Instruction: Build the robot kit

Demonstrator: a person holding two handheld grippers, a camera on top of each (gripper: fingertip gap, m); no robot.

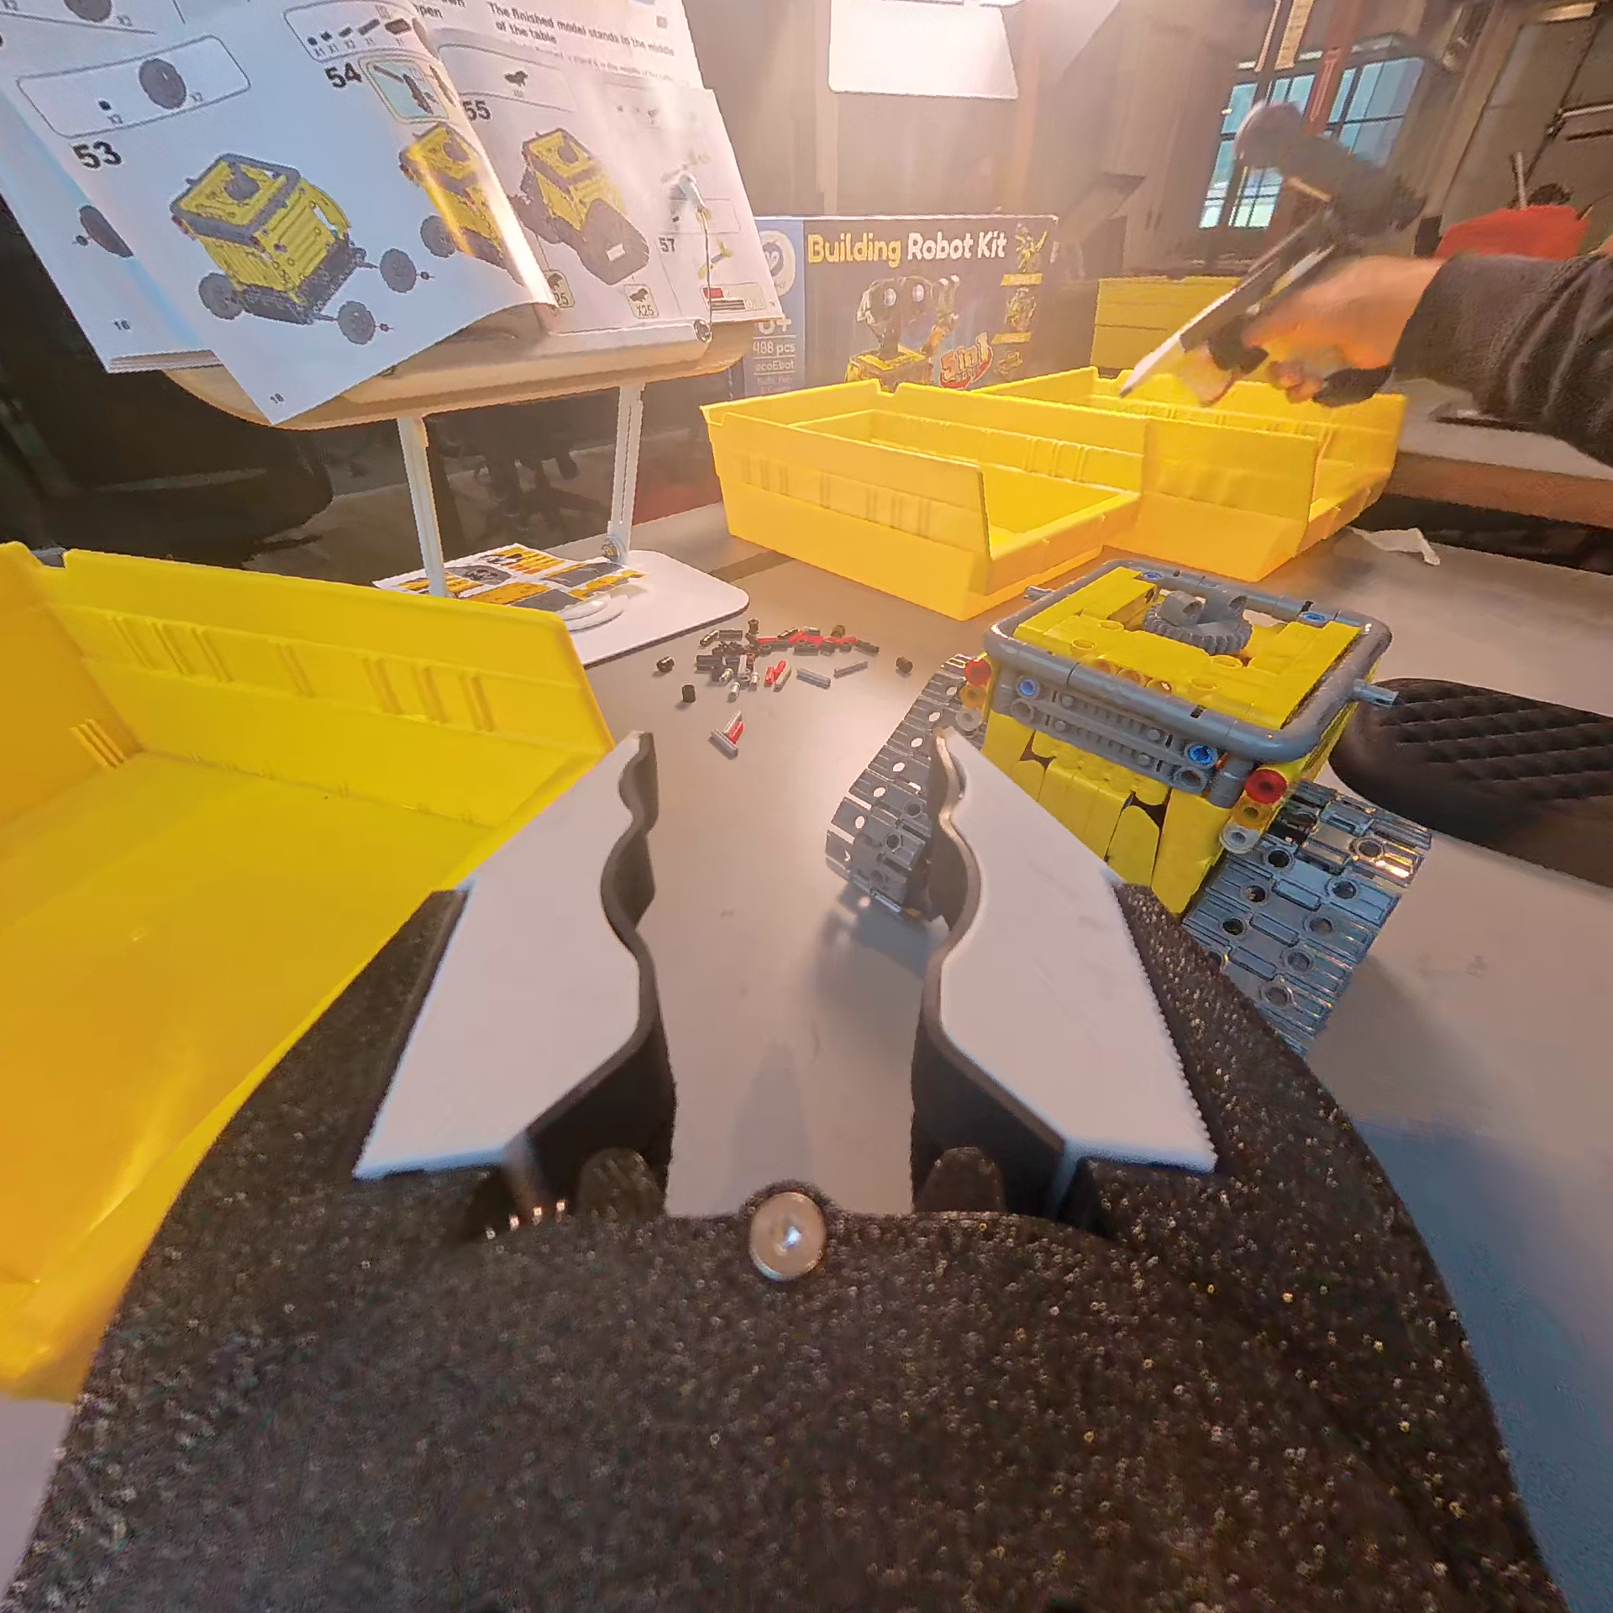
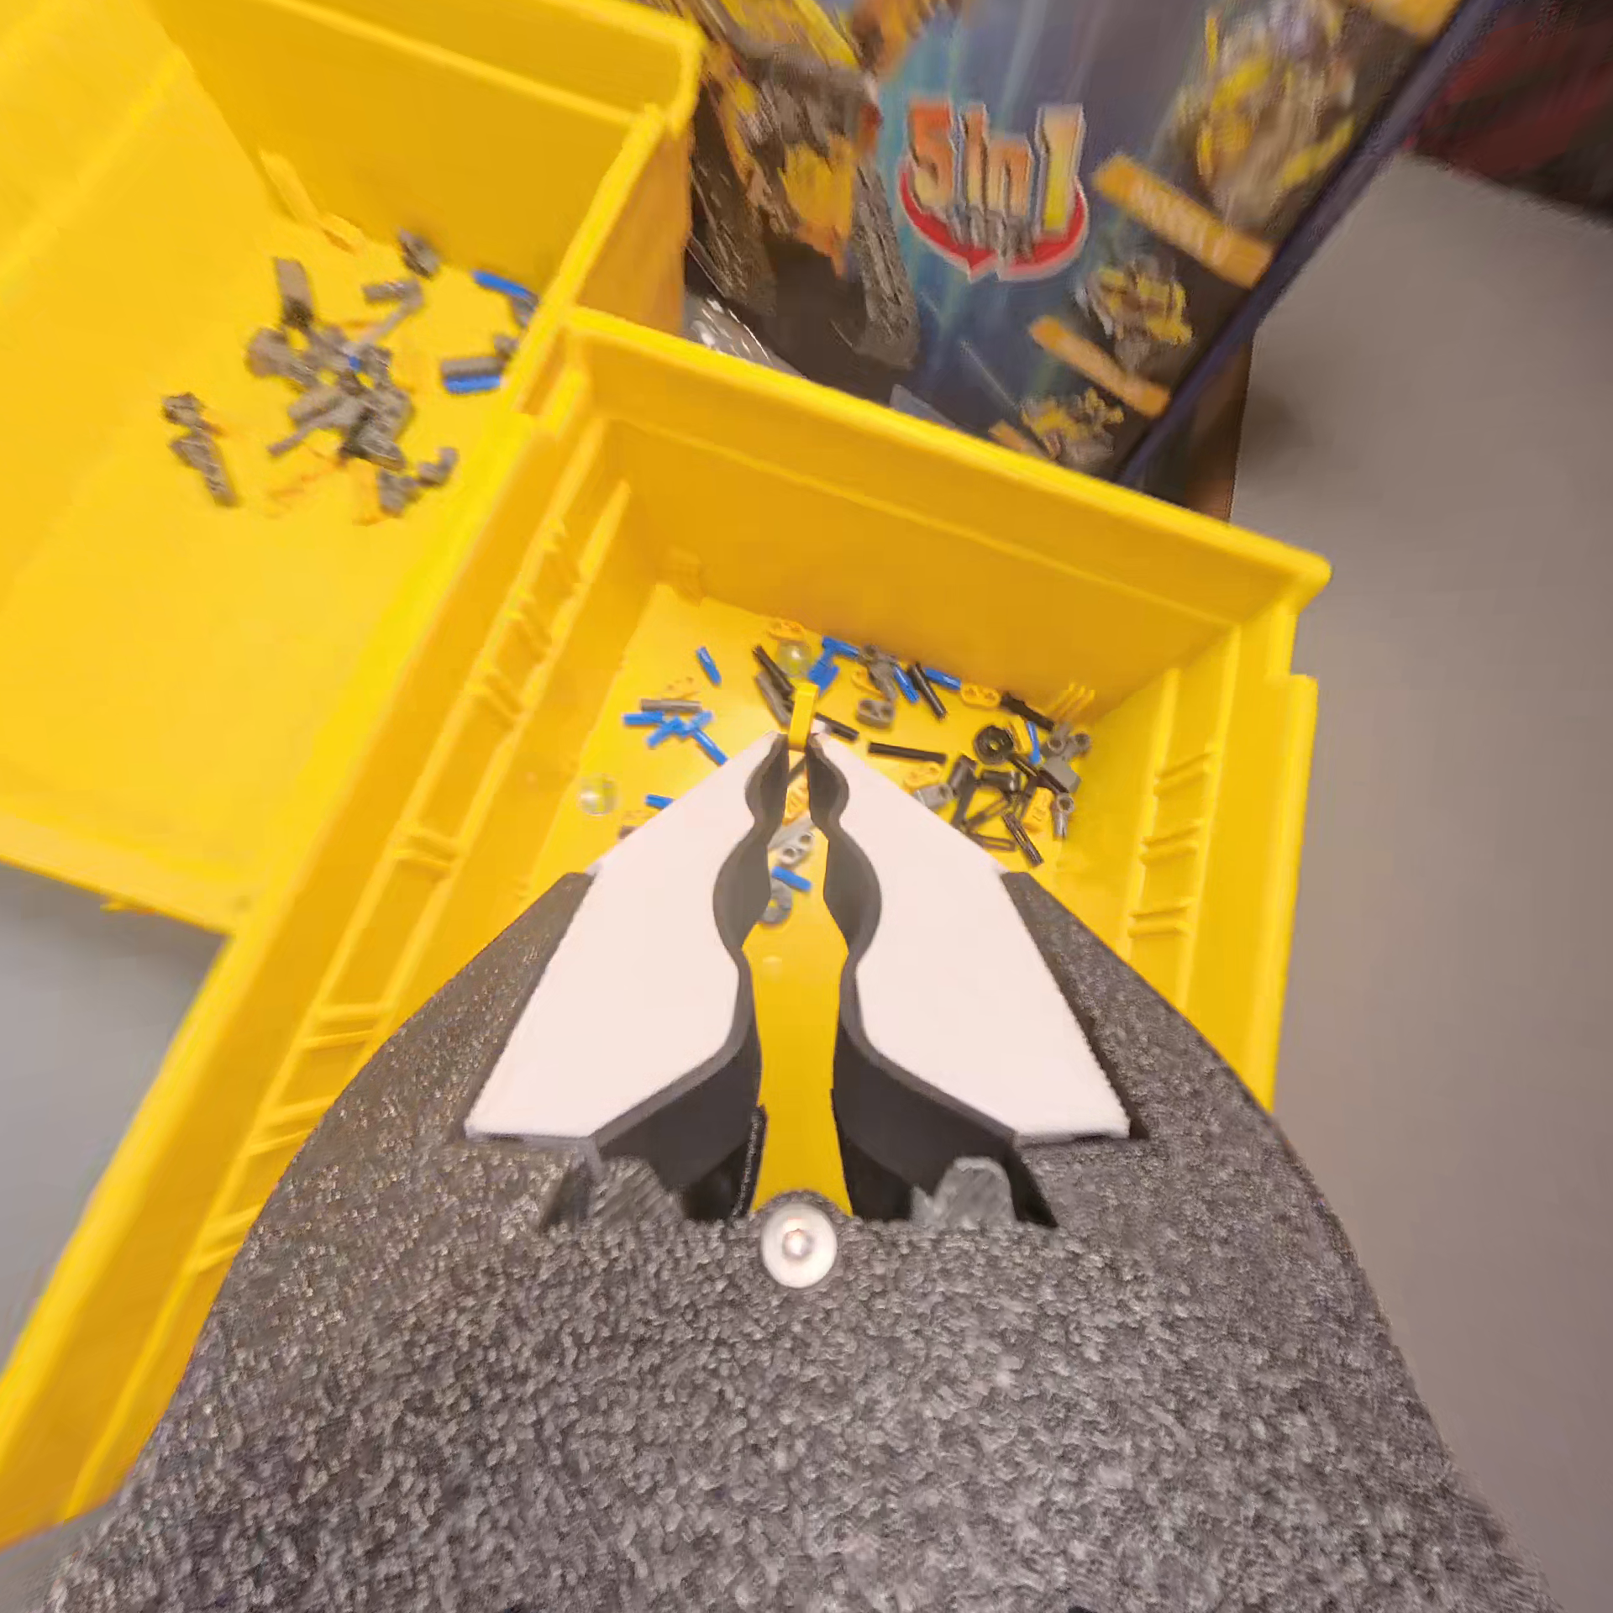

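Hovering low over the grey counter (image 1: 768, 943), left gripper (image 1: 794, 759) spread wide, empty, between a yellow bin (image 1: 262, 698) and tracked model (image 1: 1170, 742). Pinching a yellow piece (image 2: 805, 711), right gripper (image 2: 792, 744) nearly closed, over a parts bin (image 2: 960, 541).

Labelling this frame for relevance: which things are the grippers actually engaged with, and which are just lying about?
In use:
right gripper, shut on a small yellow piece over the parts bin
left gripper, open, beside the tracked model

Lying about:
loose pins on the table
instruction booklet
kit box
left-hand yellow bin
second parts bin
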